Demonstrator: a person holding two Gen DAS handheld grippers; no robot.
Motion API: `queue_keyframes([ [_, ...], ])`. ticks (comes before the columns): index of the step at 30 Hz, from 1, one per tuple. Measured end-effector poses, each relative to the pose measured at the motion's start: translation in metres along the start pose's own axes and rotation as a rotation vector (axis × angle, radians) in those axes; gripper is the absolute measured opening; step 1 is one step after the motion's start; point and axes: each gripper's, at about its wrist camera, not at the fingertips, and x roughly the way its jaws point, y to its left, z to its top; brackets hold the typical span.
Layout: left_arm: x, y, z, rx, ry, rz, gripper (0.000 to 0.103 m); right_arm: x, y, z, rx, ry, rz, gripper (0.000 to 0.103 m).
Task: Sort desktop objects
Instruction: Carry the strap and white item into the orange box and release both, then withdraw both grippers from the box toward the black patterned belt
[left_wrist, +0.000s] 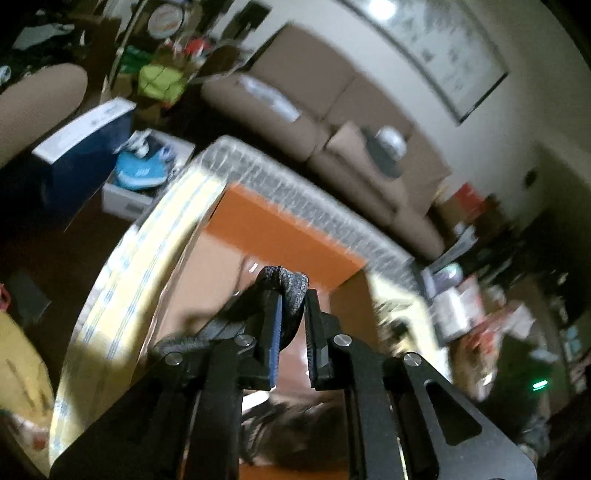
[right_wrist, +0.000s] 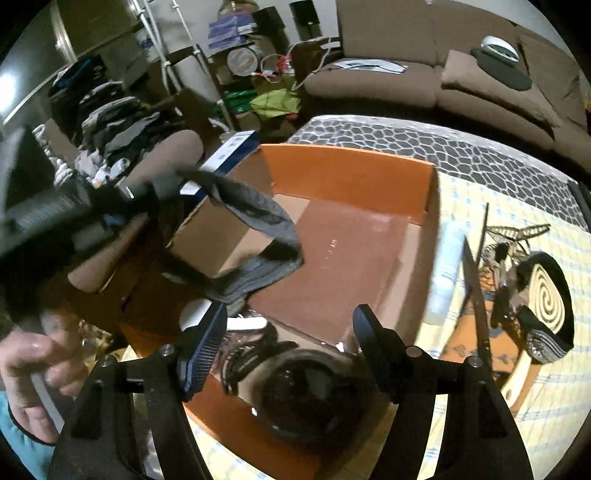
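My left gripper (left_wrist: 294, 295) is shut on a grey sock (left_wrist: 294, 286) and holds it above the open orange cardboard box (left_wrist: 280, 218). In the right wrist view the same sock (right_wrist: 258, 236) hangs from the left gripper (right_wrist: 147, 192) over the box (right_wrist: 347, 173). My right gripper (right_wrist: 290, 321) is open and empty, low over the box's near end. Below it in the box lie a round black object (right_wrist: 306, 391), a black coiled cord (right_wrist: 247, 354) and a white item (right_wrist: 247, 324).
The box stands on a yellow checked cloth (right_wrist: 461, 195) with a grey pebble-pattern border (right_wrist: 424, 144). Right of the box are a pale tube (right_wrist: 445, 273), a spiral-patterned item (right_wrist: 546, 295) and a tangle of small objects (right_wrist: 498, 258). A brown sofa (right_wrist: 424, 74) is behind.
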Motion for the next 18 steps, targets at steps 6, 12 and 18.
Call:
queue_keyframes([
  [6,0.016,-0.02,-0.012,0.087,0.085,0.144,0.069,-0.014,-0.012,-0.001,0.021,-0.019,-0.019,0.073],
  [12,0.009,-0.045,-0.02,0.158,0.048,0.167,0.079,-0.03,-0.038,0.0,0.07,-0.047,-0.054,0.076],
  [18,0.01,-0.05,-0.019,0.107,0.043,0.051,0.103,-0.048,-0.067,-0.002,0.126,-0.077,-0.095,0.084],
])
